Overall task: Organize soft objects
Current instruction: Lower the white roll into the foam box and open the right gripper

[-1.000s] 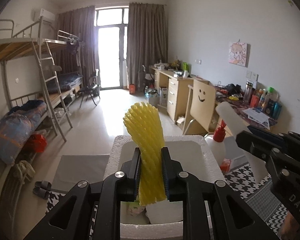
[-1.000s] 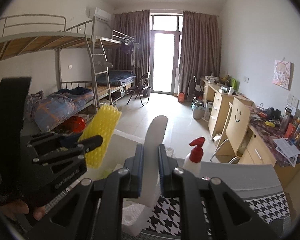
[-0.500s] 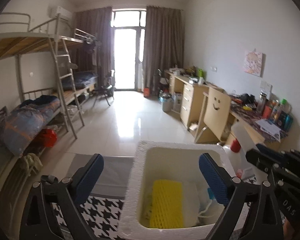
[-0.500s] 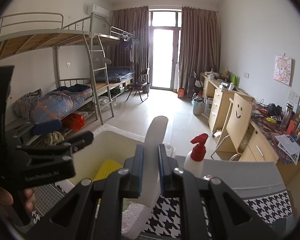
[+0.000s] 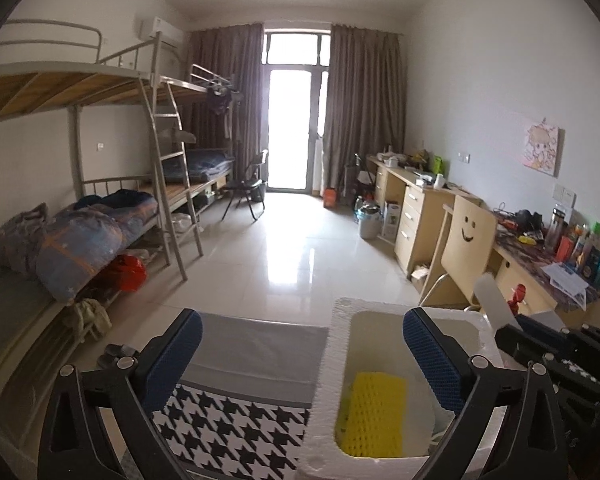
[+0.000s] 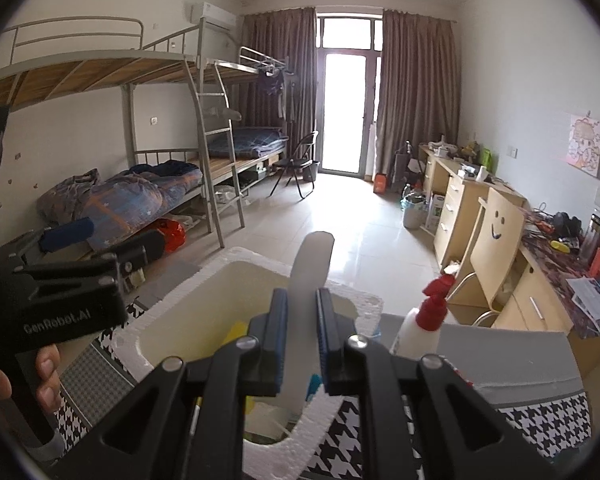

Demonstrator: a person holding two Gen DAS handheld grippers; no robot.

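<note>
A white foam box [image 5: 332, 364] stands on a houndstooth cloth. A yellow foam net sleeve [image 5: 374, 416] lies inside it. My left gripper [image 5: 300, 344] is open and empty, above the box's left rim. My right gripper [image 6: 302, 312] is shut on a white foam sheet [image 6: 312, 264] that stands upright over the foam box [image 6: 168, 300]. The sheet also shows at the right of the left wrist view [image 5: 492, 300]. A bit of the yellow sleeve [image 6: 236, 330] shows in the box behind my right fingers.
A white spray bottle with a red trigger [image 6: 424, 320] stands right of the box. The houndstooth cloth [image 5: 236, 428] covers the table. A bunk bed [image 5: 100, 216] is on the left, desks and a chair [image 5: 464, 248] on the right.
My left gripper opened and let the yellow sleeve drop into the foam box, then moved left. My right gripper kept its hold on the white sheet and moved over the box.
</note>
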